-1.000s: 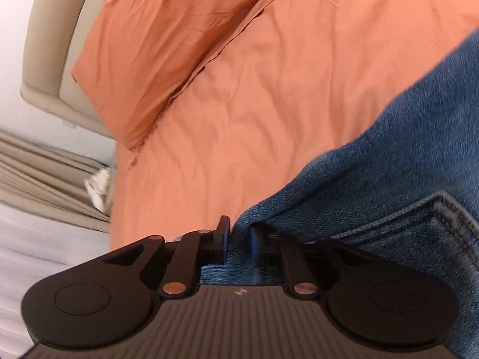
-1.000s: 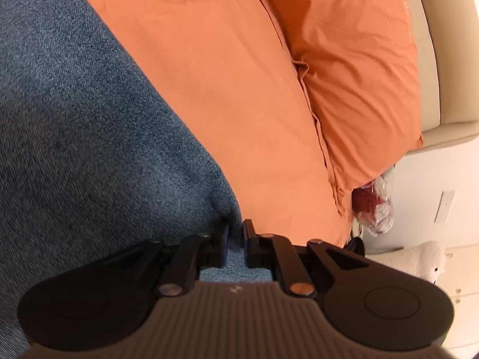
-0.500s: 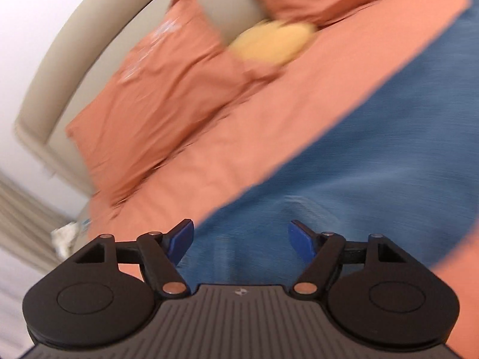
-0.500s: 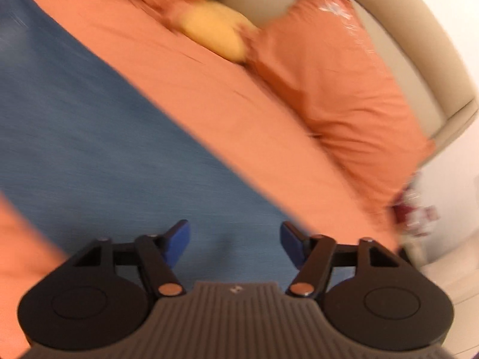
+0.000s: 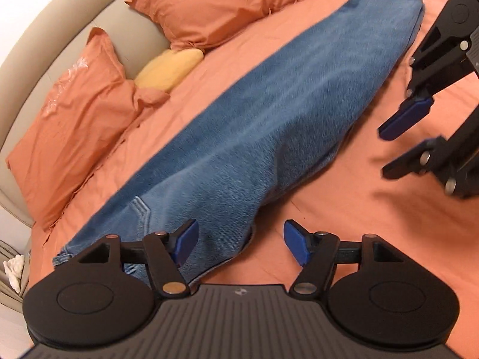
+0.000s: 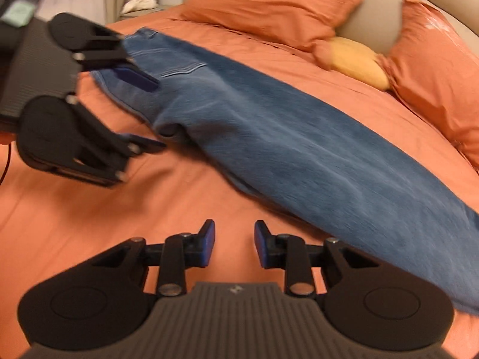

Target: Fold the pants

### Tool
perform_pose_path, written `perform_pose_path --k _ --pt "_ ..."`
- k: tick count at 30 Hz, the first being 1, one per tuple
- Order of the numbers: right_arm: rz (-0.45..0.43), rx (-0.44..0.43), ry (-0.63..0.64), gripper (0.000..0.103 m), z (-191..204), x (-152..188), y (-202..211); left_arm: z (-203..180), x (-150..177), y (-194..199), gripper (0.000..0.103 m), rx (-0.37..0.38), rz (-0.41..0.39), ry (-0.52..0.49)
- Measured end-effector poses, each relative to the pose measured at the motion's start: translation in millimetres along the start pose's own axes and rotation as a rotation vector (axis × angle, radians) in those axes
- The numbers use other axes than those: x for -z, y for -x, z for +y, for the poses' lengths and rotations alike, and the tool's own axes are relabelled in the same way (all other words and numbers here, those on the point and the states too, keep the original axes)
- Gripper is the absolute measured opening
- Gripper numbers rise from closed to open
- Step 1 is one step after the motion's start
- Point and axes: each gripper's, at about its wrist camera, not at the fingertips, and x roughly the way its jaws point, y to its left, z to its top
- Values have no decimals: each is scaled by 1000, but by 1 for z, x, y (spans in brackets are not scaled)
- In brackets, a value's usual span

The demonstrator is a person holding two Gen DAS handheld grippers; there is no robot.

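Where denim sat pinched a second ago: left gripper [image 5: 239, 246] wide, right gripper [image 6: 234, 244] parted, both empty; jeans [image 5: 269, 113] released lengthwise-folded on bed [image 5: 344, 209]; crosswise fold pending.

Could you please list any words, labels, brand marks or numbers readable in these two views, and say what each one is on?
No readable text anywhere.
Left claw body: small pale logo mark, no letters legible.
Right claw body: same small mark, too blurred to read.
Orange pillows: white embroidered pattern, not lettering.
Jeans: no label visible.
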Motion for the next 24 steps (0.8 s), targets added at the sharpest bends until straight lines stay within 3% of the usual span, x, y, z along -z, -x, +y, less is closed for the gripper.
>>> perform_pose_path --k 2,3,6,16,17,21,24 --pt "-10 -16 6 24 4 -3 -6 -1 3 -2 46 -24 10 -26" --pt "-13 -19 19 24 5 -4 -8 3 3 -2 27 -34 25 -22" --pt "-24 -30 69 24 5 -10 -14 27 -1 6 5 57 18 47" --pt "-120 -23 272 38 16 -46 -17 73 -31 19 3 187 28 11" --pt "-118 -36 287 39 17 -51 -20 77 -33 19 3 201 33 2" --pt "-78 -151 330 61 29 -64 -33 81 -38 20 3 235 55 -54" --pt "-101 -133 432 61 57 -65 -41 84 -42 17 3 264 79 -39"
